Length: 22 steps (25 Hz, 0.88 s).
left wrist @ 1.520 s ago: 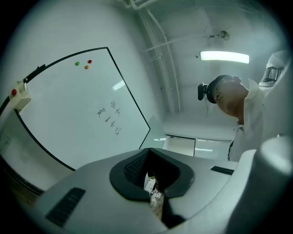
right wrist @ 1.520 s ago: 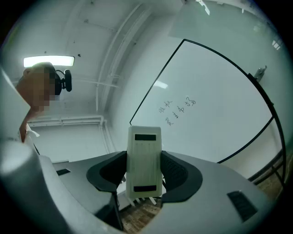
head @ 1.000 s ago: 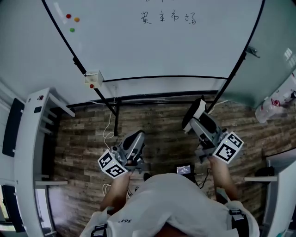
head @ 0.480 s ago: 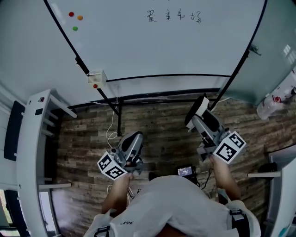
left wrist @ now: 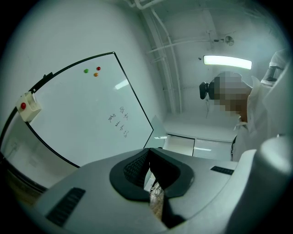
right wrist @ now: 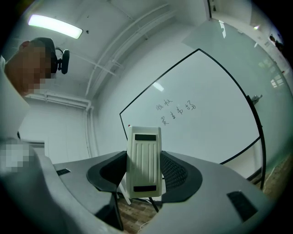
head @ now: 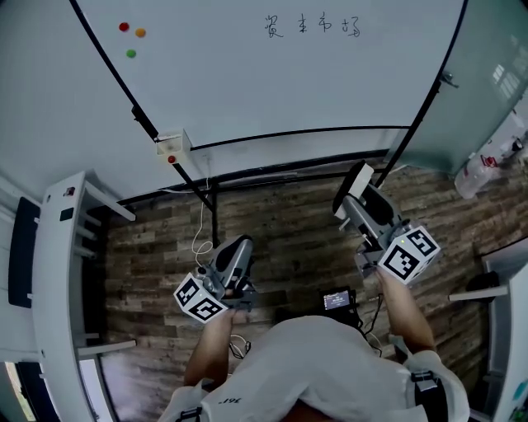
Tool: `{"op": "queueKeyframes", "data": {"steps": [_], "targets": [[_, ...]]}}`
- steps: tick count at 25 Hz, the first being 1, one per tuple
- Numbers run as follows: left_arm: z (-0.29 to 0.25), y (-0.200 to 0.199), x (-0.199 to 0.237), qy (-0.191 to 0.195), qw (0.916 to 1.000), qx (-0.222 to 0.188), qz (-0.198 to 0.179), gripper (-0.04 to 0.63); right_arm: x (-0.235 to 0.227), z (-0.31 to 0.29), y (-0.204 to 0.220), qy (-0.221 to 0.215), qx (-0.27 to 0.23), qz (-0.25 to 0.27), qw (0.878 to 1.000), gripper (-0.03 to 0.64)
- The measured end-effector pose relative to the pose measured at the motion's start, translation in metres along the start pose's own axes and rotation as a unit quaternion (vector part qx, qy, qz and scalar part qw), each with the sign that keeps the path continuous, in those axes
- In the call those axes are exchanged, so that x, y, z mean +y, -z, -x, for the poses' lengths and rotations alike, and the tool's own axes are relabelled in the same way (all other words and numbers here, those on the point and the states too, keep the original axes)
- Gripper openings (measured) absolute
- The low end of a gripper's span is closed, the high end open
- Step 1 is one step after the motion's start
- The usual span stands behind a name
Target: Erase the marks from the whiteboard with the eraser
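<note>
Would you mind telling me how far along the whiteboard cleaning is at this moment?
Done: the eraser is picked up, clamped in the right gripper. In hand: it is held low, apart from the whiteboard. Left: all the wiping; the handwritten marks are intact. The left gripper is shut and empty.

The right gripper [right wrist: 143, 176] clamps the upright white ribbed eraser [right wrist: 143, 161] between its jaws, before the whiteboard [right wrist: 206, 114] bearing handwritten marks [right wrist: 176, 109] near its middle.
</note>
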<state>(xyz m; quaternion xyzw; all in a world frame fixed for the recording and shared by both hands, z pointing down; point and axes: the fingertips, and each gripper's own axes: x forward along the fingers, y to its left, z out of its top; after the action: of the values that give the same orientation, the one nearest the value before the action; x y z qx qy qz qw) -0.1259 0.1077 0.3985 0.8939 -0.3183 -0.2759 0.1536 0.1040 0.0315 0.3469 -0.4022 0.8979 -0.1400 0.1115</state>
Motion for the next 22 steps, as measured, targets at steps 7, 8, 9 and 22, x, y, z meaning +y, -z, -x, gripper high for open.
{"op": "queueKeyframes", "data": {"steps": [7,8,9,22], "targets": [[-0.016,-0.001,0.015,0.009,0.9999,0.003,0.006,0.006,-0.004,-0.023,-0.006,0.006,0.012,0.032,0.999,0.247],[-0.020,-0.001,0.019,0.008,1.0000,0.004,0.003,0.006,-0.007,-0.029,-0.008,0.003,0.013,0.038,0.999,0.247],[-0.025,-0.002,0.024,0.006,1.0000,0.005,0.000,0.006,-0.011,-0.035,-0.009,0.000,0.014,0.043,0.999,0.247],[-0.125,-0.011,0.094,-0.036,0.9988,-0.014,-0.030,0.006,-0.117,-0.124,-0.052,-0.025,0.018,0.045,0.999,0.247]]}}
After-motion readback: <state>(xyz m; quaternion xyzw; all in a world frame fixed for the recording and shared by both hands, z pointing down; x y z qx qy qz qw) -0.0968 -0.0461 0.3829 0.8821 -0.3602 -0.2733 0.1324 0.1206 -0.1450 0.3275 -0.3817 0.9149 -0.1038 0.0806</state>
